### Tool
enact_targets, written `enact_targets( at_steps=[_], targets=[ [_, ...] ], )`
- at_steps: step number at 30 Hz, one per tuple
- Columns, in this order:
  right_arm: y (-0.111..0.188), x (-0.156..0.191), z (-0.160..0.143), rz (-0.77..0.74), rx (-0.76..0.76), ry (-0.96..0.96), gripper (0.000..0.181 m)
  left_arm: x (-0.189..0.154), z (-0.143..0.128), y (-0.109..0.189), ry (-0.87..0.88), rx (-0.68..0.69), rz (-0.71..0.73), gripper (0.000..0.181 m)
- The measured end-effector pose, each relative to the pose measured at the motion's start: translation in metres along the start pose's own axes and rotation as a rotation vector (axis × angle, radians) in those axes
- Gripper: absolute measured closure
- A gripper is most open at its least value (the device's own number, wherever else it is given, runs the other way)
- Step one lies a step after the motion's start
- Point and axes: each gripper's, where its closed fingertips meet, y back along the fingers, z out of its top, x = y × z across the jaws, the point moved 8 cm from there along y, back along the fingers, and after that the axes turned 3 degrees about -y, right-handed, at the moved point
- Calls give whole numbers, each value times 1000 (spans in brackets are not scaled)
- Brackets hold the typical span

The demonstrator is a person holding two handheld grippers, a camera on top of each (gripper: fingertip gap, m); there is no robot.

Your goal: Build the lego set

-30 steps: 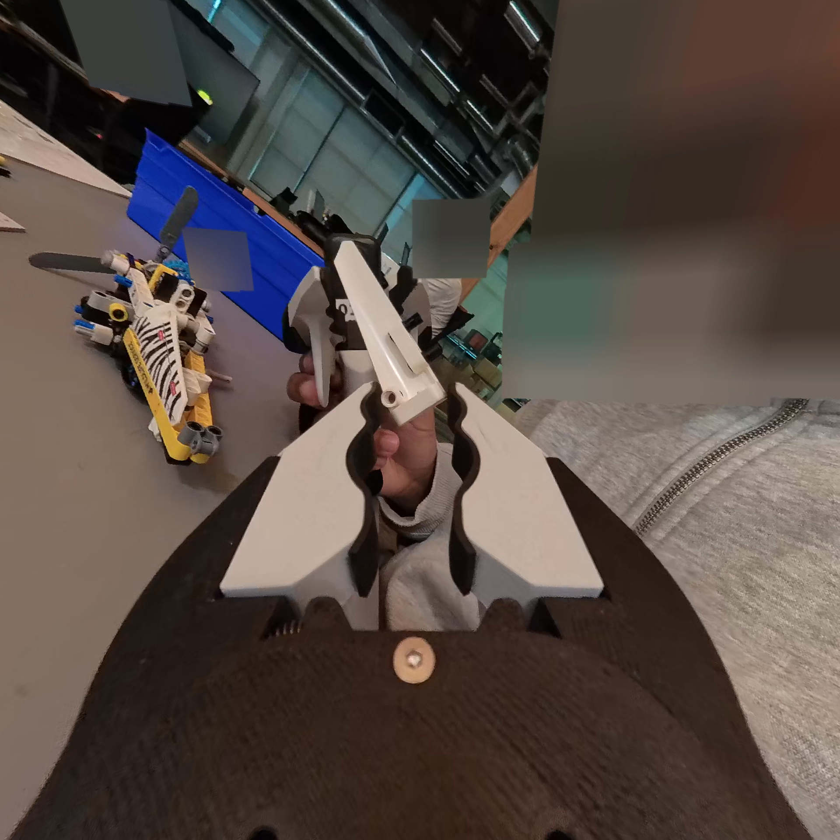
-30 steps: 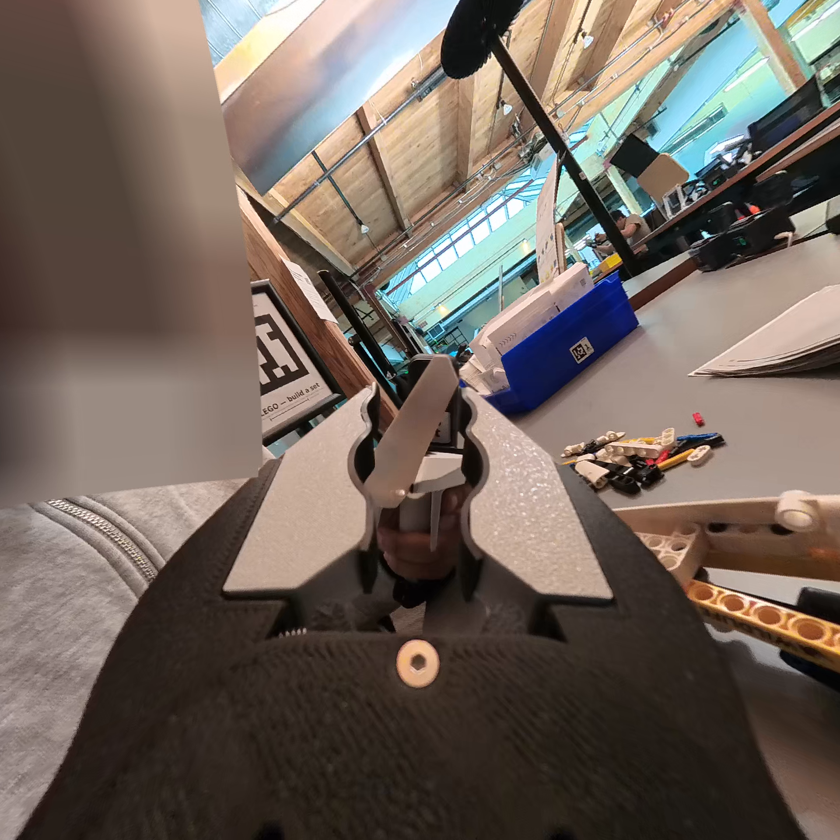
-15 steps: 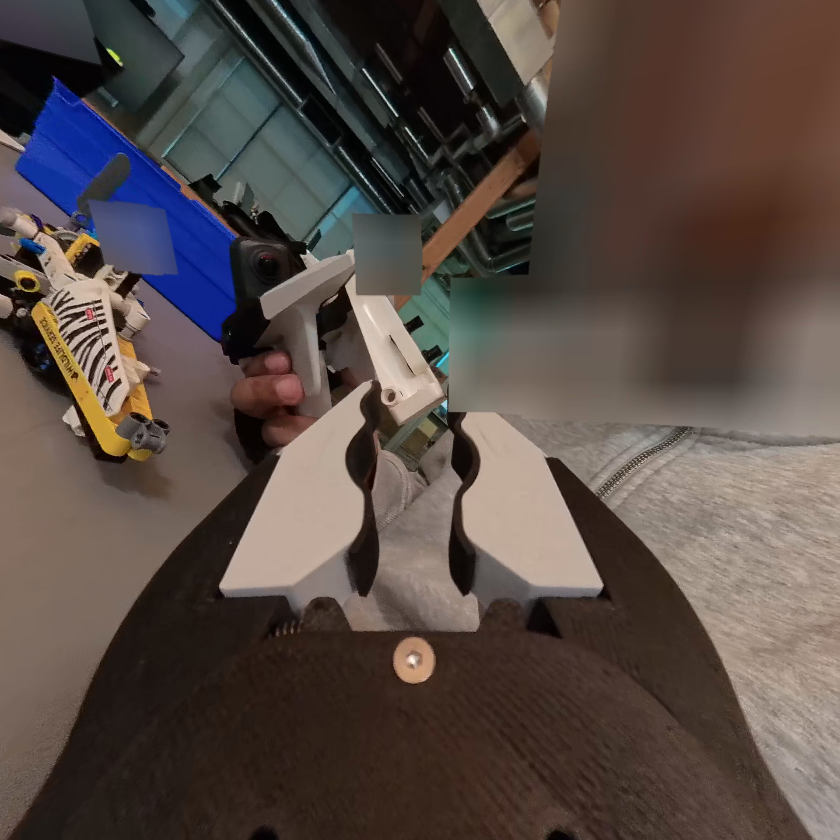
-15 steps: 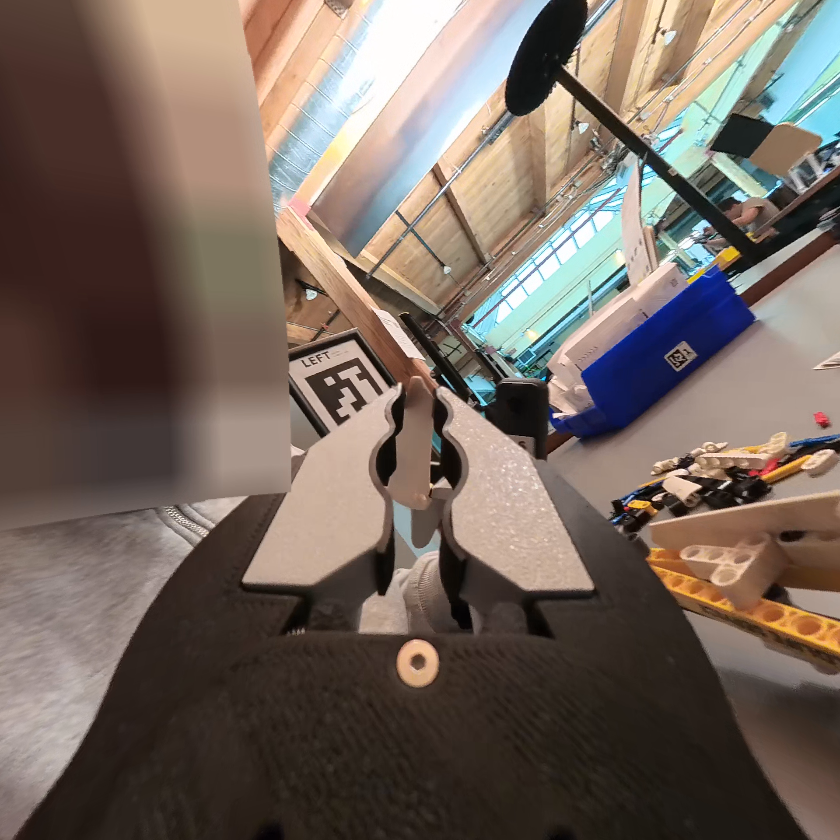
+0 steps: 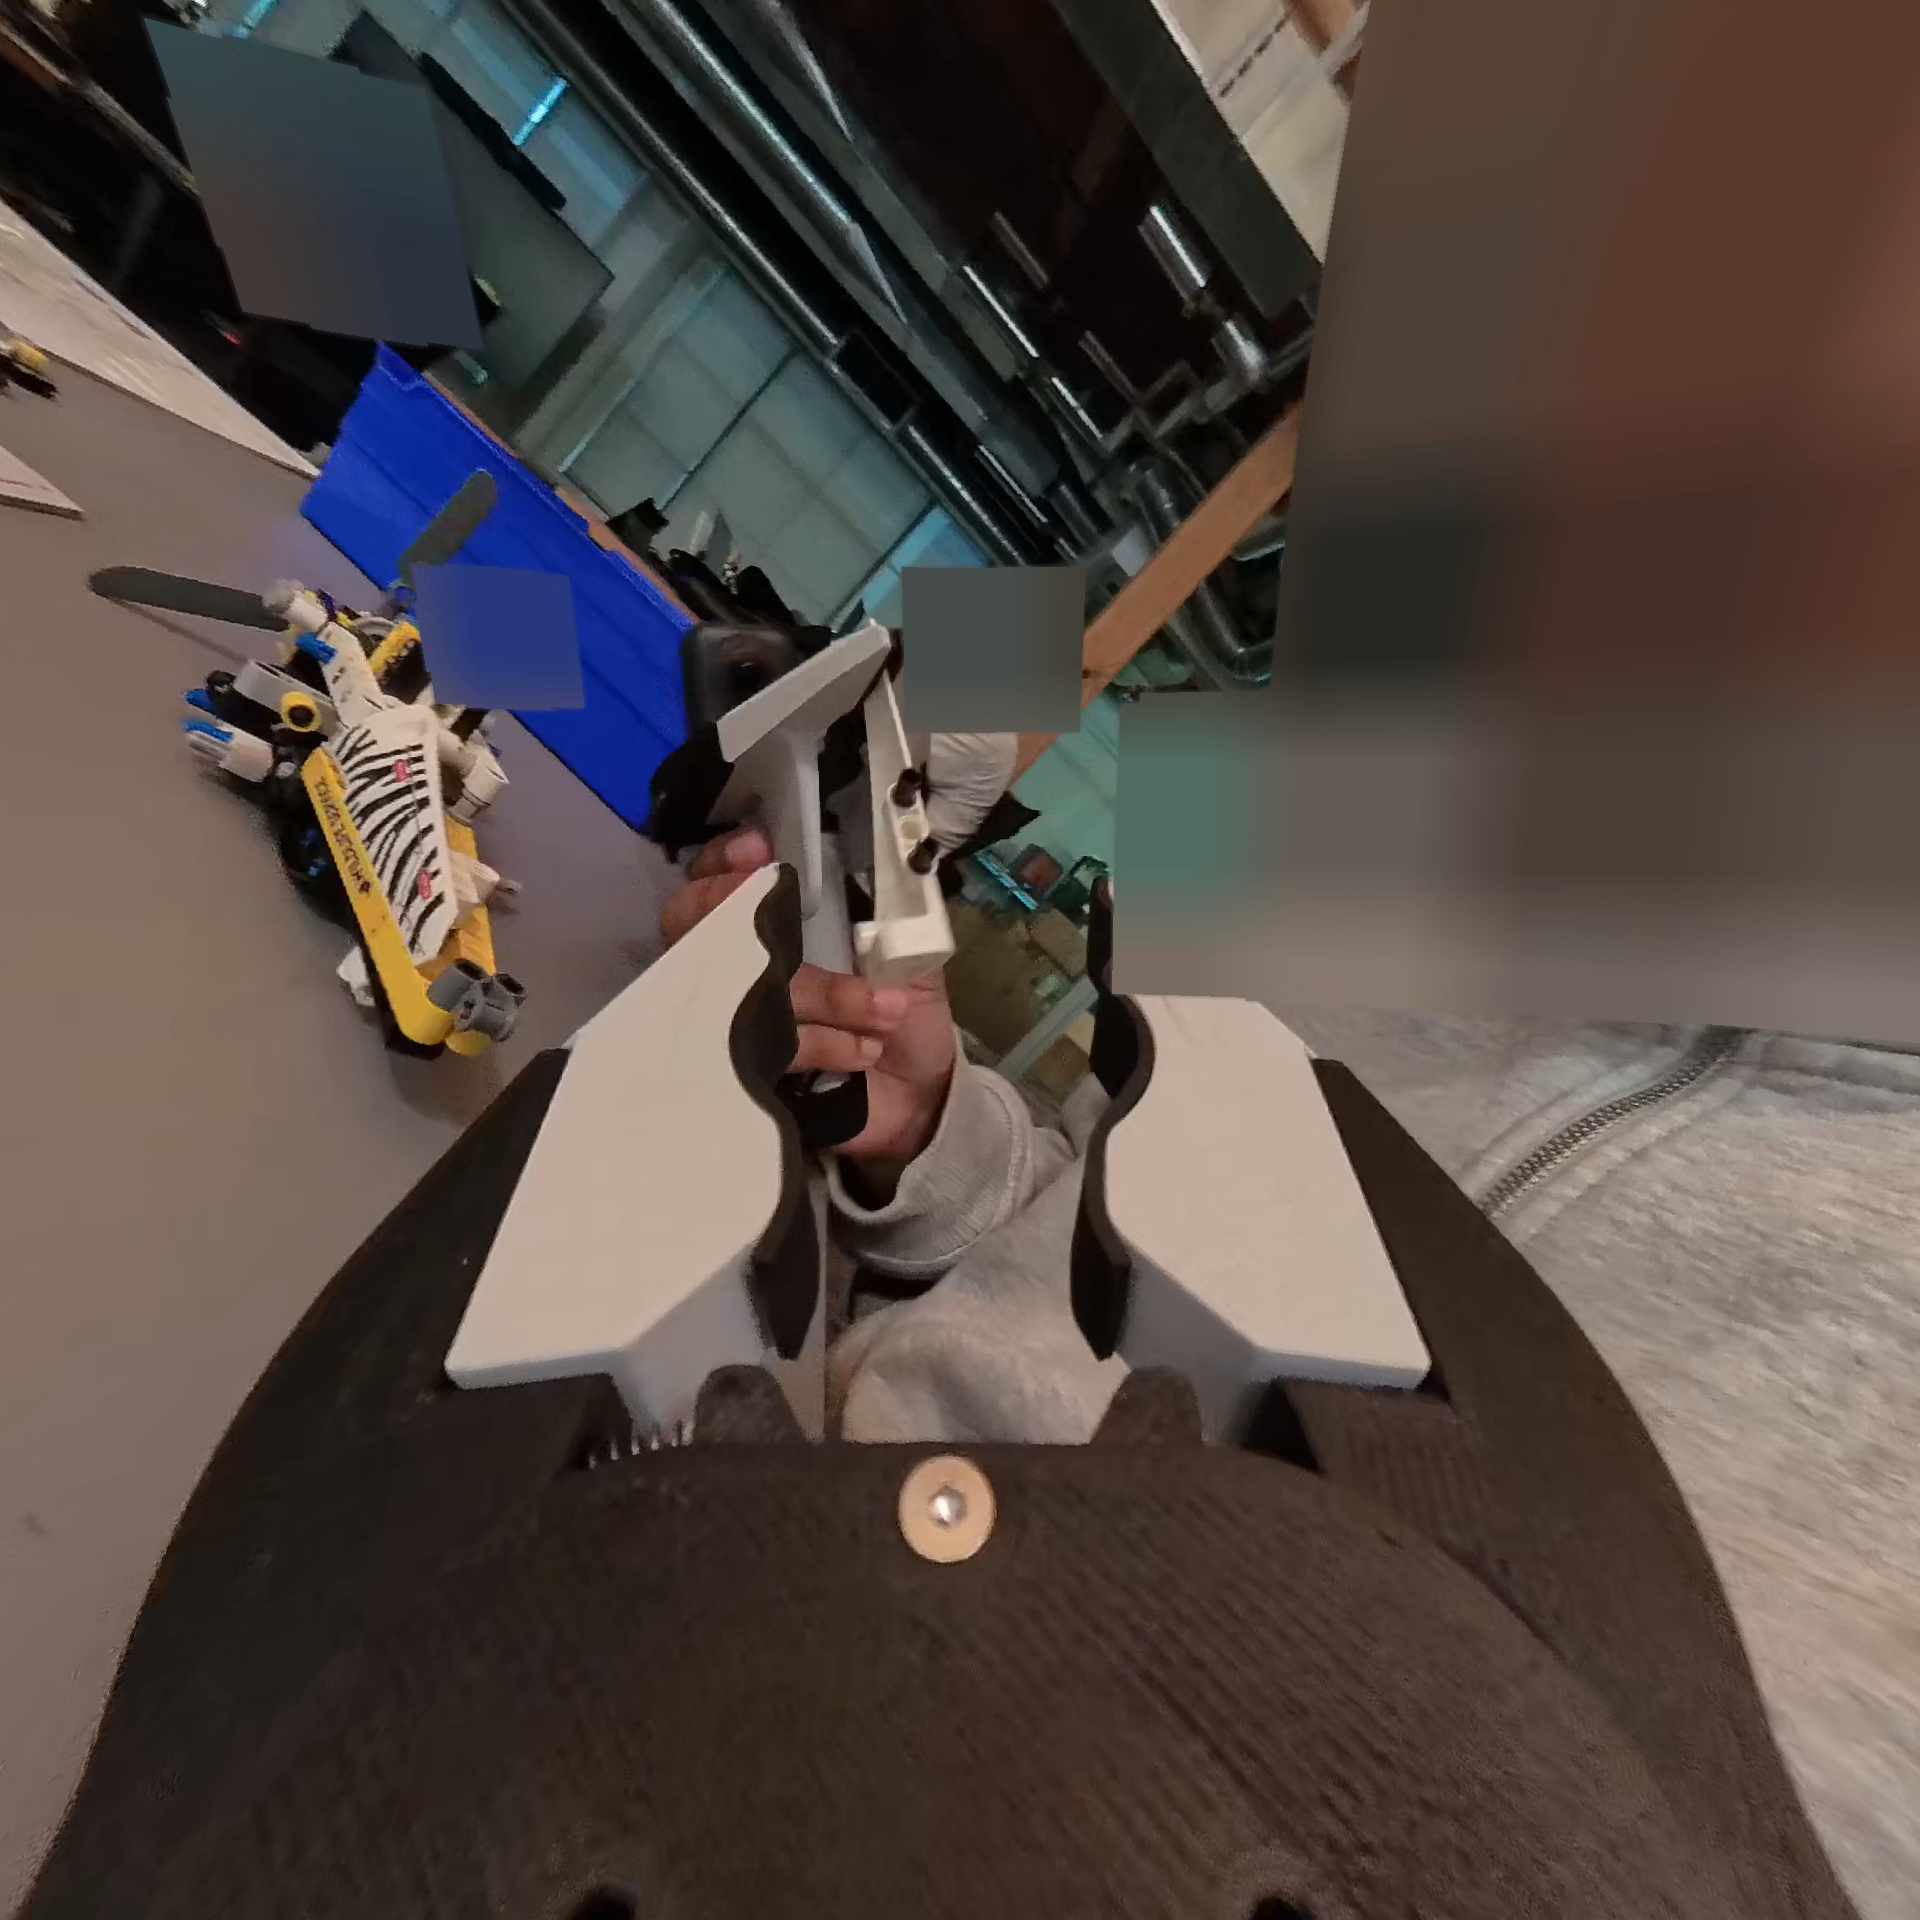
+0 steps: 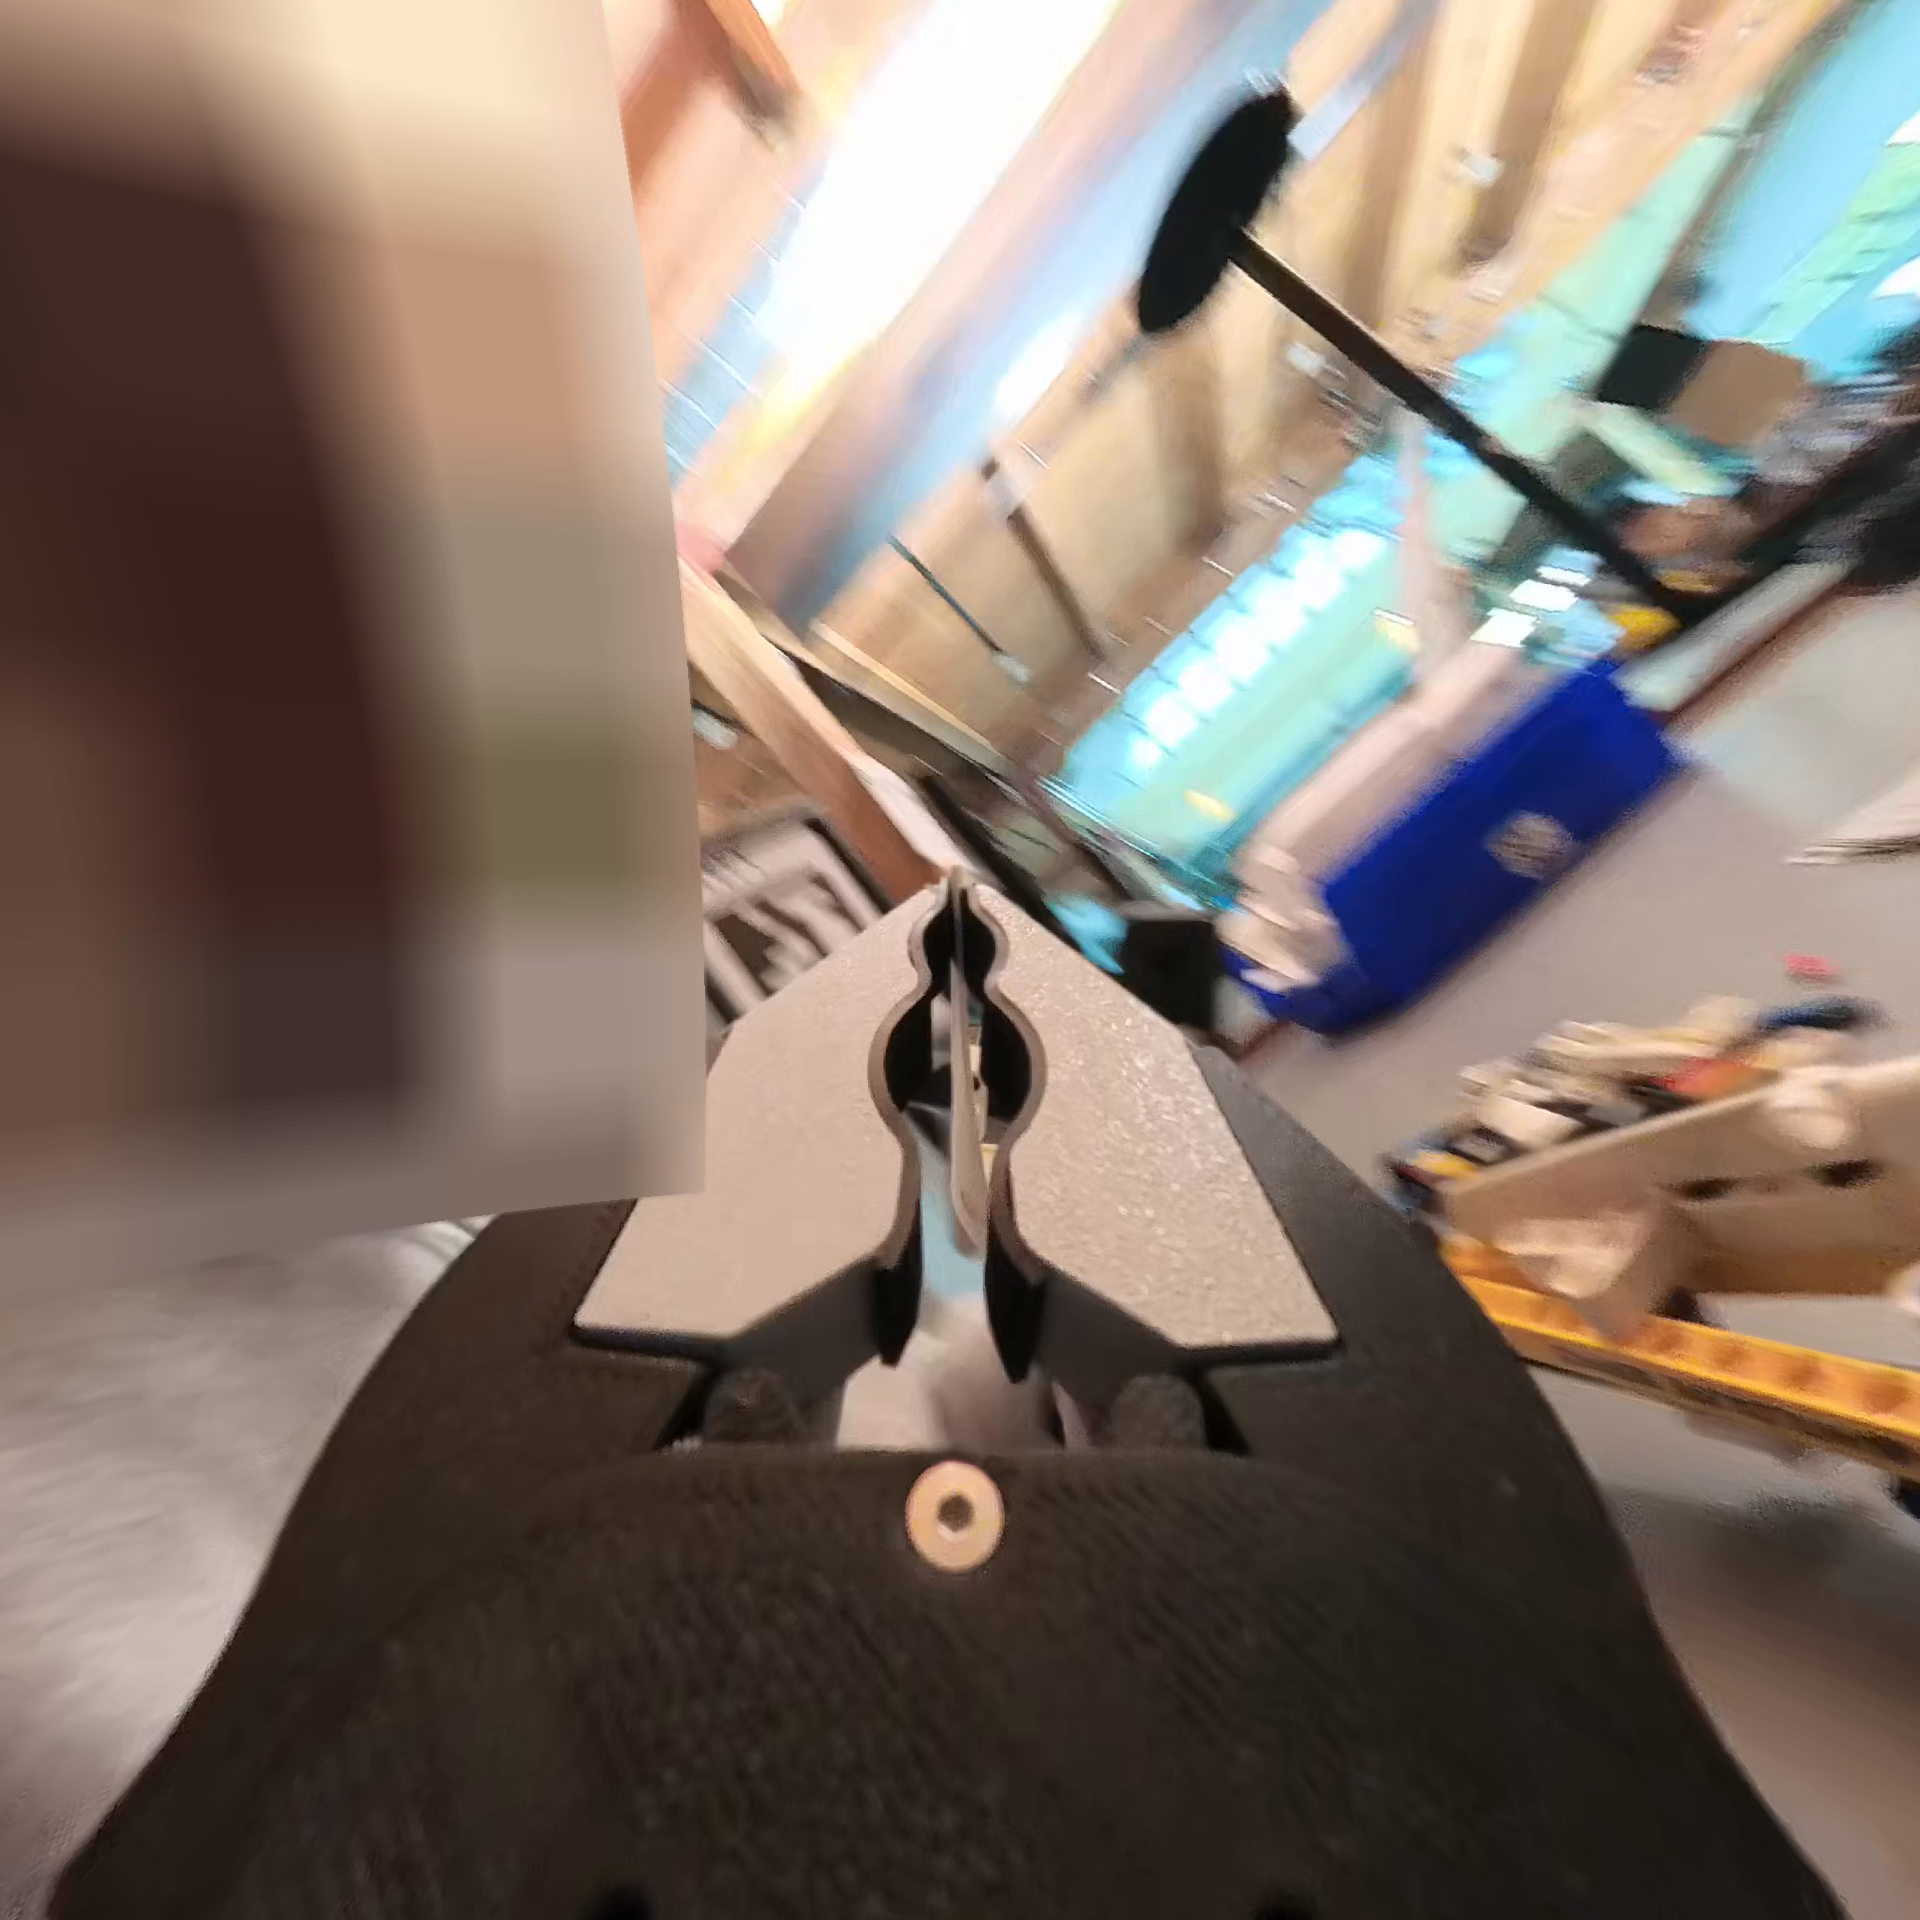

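My left gripper [image 5: 937, 891] is open and empty. Its jaws stand wide apart. Just ahead of it, a long white lego panel [image 5: 896, 821] with black pins stands upright in the other gripper, held up by a hand [image 5: 883, 1049]. The panel's lower end hangs between my left fingertips without touching them. In the blurred right wrist view, my right gripper [image 6: 958, 925] is shut on that white panel [image 6: 966, 1132], seen edge-on between the pads. The part-built model with zebra stripes and yellow beams [image 5: 384, 831] lies on the grey table to the left, and it also shows in the right wrist view [image 6: 1662, 1153].
A blue bin [image 5: 520, 561] stands at the back of the grey table [image 5: 156, 1039], and also shows in the right wrist view [image 6: 1486, 852]. Loose lego parts [image 6: 1621, 1039] lie behind the model. A person's grey zipped sweater [image 5: 1610, 1299] fills the right side. There is about 7 centimeters between the tips of the two grippers.
My left gripper has opened wider and no longer touches the panel's end. My right gripper has closed on the white panel and turned it edge-on. Both views have swung.
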Motion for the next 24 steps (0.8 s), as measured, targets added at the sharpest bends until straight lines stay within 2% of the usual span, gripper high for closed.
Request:
enact_targets(
  at_steps=[1, 6, 9, 12, 14, 18, 21, 24],
  targets=[
    [-1, 2, 0, -55, 43, 53, 181, 0, 0, 0, -15, 1, 16, 127],
    [-6, 11, 0, -247, 311, 216, 181, 0, -4, -5, -70, 37, 99, 132],
    [-10, 7, -10, -334, 497, 200, 181, 4, -8, -12, -83, 103, 191, 145],
    [-14, 2, -25, -377, 634, 194, 181, 3, -16, -20, -106, 186, 212, 154],
    [-17, 2, -29, -367, 640, 207, 181, 2, -21, -24, -116, 236, 219, 156],
    [-18, 5, -28, -314, 611, 184, 181, 1, -26, -27, -128, 277, 225, 181],
    [-18, 7, -24, -267, 550, 194, 181, 0, -24, -27, -134, 242, 214, 181],
    [-17, 14, -15, -232, 434, 259, 168, 2, -19, -23, -92, 190, 189, 181]
  ],
)
